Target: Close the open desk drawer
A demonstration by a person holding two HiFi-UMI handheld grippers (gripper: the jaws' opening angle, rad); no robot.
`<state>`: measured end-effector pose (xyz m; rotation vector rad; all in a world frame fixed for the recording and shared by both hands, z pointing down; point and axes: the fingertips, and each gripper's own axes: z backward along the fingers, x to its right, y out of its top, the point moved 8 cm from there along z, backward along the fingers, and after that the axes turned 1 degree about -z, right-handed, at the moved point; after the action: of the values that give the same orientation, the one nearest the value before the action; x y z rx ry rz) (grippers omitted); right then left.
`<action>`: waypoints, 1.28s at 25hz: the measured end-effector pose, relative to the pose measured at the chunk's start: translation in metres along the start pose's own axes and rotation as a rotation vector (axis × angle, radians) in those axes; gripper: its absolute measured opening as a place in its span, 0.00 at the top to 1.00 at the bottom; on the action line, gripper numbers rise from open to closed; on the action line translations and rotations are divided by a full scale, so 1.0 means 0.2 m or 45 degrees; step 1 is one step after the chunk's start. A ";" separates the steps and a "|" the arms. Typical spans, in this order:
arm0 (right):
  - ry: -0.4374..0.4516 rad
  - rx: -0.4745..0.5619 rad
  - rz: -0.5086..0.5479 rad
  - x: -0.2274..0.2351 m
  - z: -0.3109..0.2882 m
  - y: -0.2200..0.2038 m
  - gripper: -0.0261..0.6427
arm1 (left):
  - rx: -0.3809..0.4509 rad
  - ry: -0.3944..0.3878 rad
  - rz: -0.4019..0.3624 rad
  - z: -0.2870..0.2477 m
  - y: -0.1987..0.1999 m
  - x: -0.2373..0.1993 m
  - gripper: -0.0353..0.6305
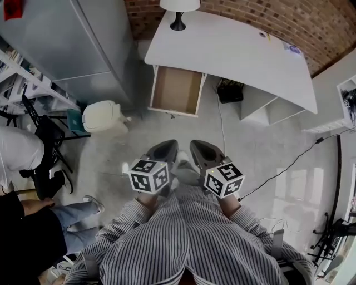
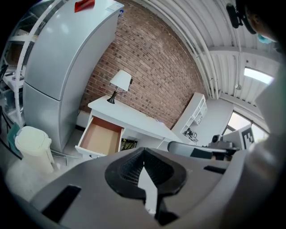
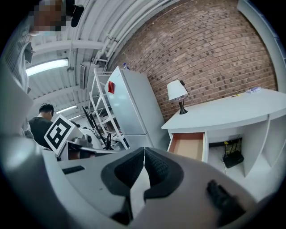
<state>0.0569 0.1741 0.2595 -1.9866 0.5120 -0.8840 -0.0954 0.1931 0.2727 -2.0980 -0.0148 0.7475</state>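
The person stands well back from the desk [image 1: 233, 50], both claws held near the chest, side by side. The left gripper [image 1: 165, 146] is clenched, its jaws meeting at the tips with nothing between them. The right gripper [image 1: 203, 146] is clenched and empty too. The drawer [image 1: 177, 90] hangs pulled out from under the desk's left end, bare inside, well apart from both claws. A lamp [image 1: 178, 11] stands at the desk's back left corner. A fridge [image 1: 94, 44] rises just left of the desk, with a white bin [image 1: 103, 116] on the floor in front of it.
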 end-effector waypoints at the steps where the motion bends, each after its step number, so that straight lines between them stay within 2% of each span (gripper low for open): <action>1: 0.000 -0.001 0.001 0.02 -0.02 0.02 0.94 | -0.005 -0.002 0.003 -0.03 0.01 -0.01 0.93; 21: 0.132 -0.013 0.049 0.59 -0.56 0.53 0.94 | 0.053 0.064 -0.038 -0.67 0.57 -0.23 0.93; 26: 0.169 -0.024 0.026 0.71 -0.65 0.59 0.94 | 0.041 0.078 -0.053 -0.79 0.62 -0.22 0.93; 32: 0.229 -0.064 0.028 0.74 -0.74 0.59 0.93 | 0.031 0.106 -0.045 -0.84 0.63 -0.25 0.93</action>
<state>0.0423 -0.0647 0.2703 -1.9526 0.6630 -1.0509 -0.0821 -0.0228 0.2758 -2.0985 0.0025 0.6359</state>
